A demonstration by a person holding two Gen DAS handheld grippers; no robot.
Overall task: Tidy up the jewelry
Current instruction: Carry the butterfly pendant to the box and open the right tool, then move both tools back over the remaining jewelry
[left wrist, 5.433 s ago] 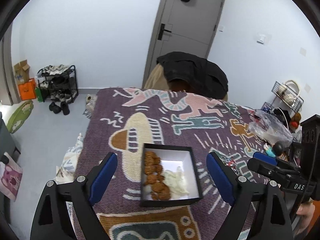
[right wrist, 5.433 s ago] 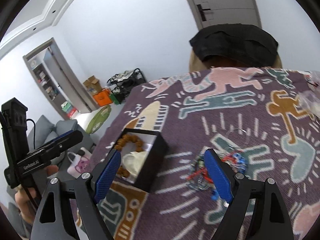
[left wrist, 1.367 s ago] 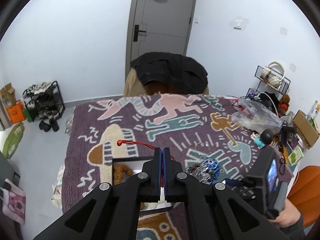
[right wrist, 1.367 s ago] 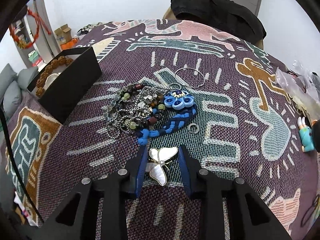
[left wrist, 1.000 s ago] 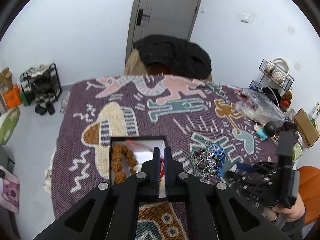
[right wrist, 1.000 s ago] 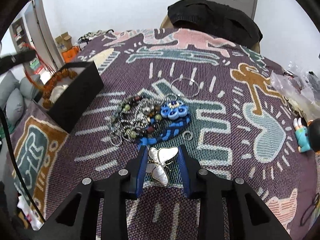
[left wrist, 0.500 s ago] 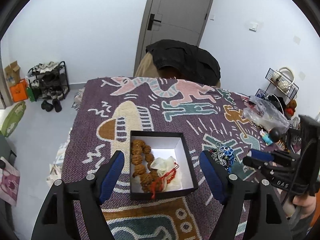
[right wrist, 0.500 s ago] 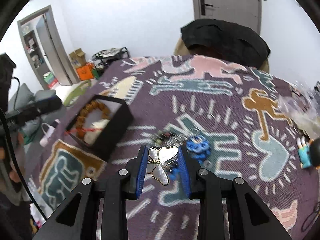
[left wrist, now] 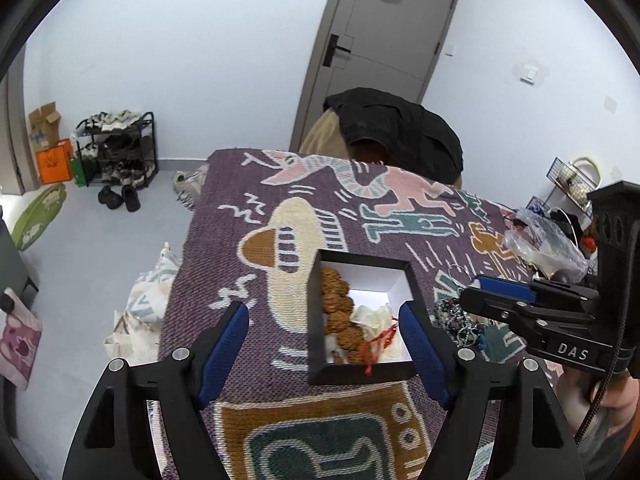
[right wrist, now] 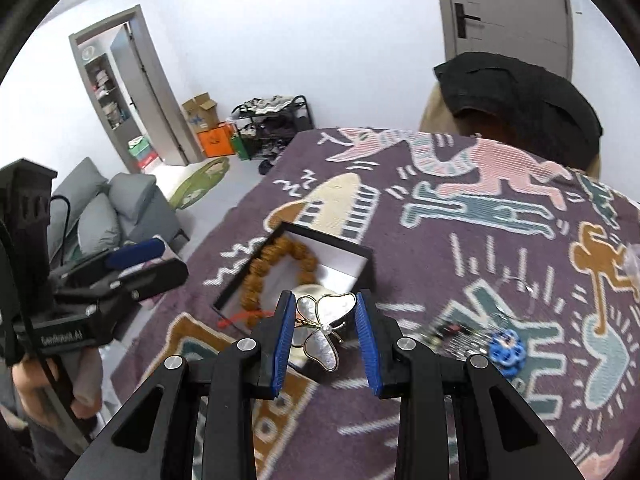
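A black jewelry box [left wrist: 316, 312] with a white lining sits on the patterned purple cloth [left wrist: 240, 248]. It holds a brown bead bracelet [left wrist: 340, 320], a white bundle and a red cord [left wrist: 380, 340]. My left gripper [left wrist: 324, 344] is open and empty, just in front of the box. My right gripper [right wrist: 322, 324] is shut on a white mother-of-pearl butterfly brooch [right wrist: 322, 330], held above the box's near edge [right wrist: 248, 284]. A heap of loose jewelry [right wrist: 460, 330] with a blue flower piece [right wrist: 506, 350] lies on the cloth to the right.
A chair draped with a black jacket [left wrist: 400, 136] stands at the table's far side. Clutter and a plastic bag [left wrist: 544, 244] lie at the right edge. A thin wire ring [right wrist: 516, 284] lies on the cloth. The table's left edge drops to the floor.
The left gripper opened and dropped the red cord into the box. The right gripper lifted the butterfly brooch from the cloth and carried it left over the box.
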